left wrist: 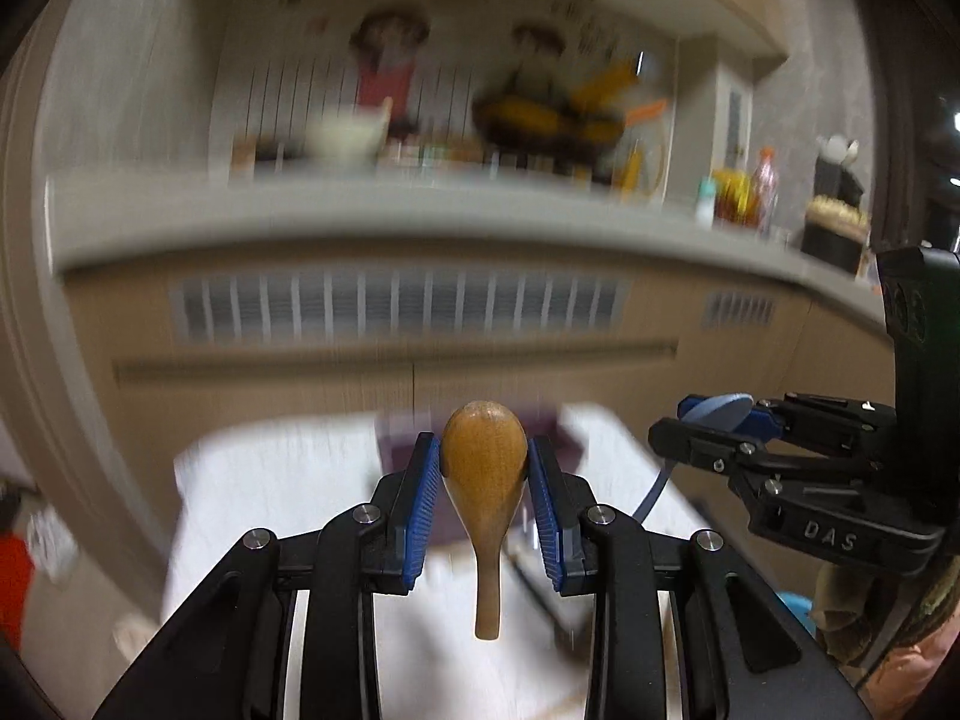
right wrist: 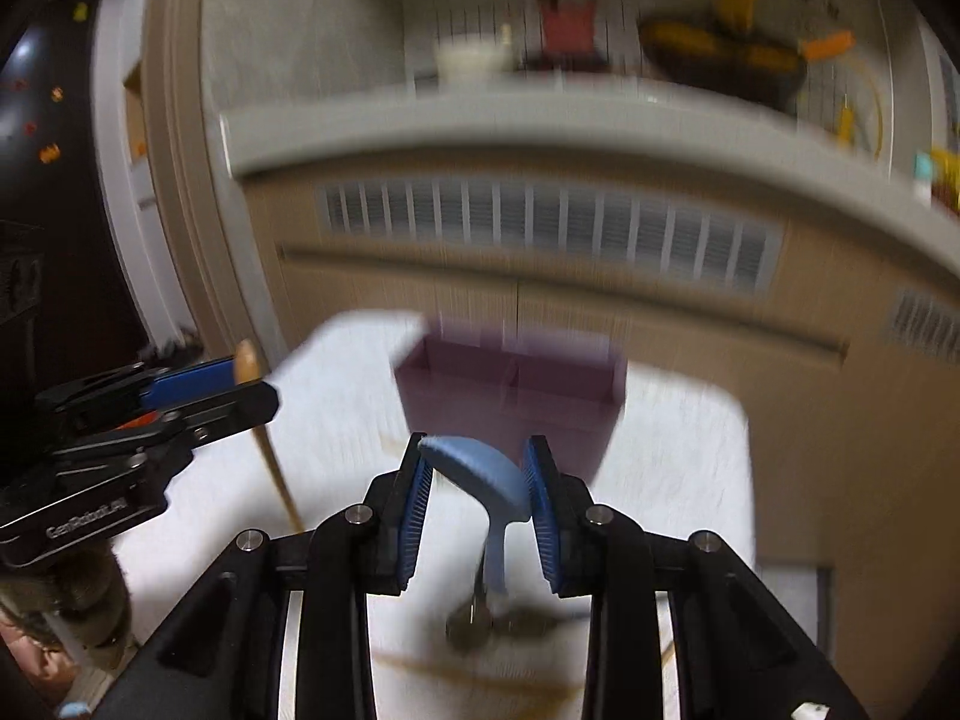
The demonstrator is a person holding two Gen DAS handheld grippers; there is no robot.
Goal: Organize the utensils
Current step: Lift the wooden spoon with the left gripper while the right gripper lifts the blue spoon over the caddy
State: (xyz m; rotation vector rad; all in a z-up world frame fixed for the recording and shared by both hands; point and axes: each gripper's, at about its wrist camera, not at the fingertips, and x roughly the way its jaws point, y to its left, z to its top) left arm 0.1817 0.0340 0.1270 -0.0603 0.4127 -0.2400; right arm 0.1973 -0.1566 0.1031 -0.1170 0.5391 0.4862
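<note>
My left gripper [left wrist: 483, 450] is shut on the bowl of a brown wooden spoon [left wrist: 485, 480], whose handle hangs straight down over the white table [left wrist: 270, 480]. My right gripper [right wrist: 477, 456] is shut on the bowl of a light blue spoon [right wrist: 486, 474], its handle also pointing down. Both spoons hang in the air, clear of the table. A purple divided organiser box [right wrist: 510, 396] stands on the table just beyond both grippers. In the right wrist view the left gripper [right wrist: 252, 387] shows at the left with the wooden spoon [right wrist: 246, 360]. The left wrist view shows the right gripper [left wrist: 678, 423] with the blue spoon [left wrist: 720, 409].
Metal utensils [right wrist: 480, 624] and a pair of thin wooden chopsticks [right wrist: 480, 675] lie on the table [right wrist: 678, 480] below the right gripper. Behind the table runs a beige cabinet with vents [right wrist: 540, 222], topped by a grey ledge holding toys and bottles. Both views are motion-blurred.
</note>
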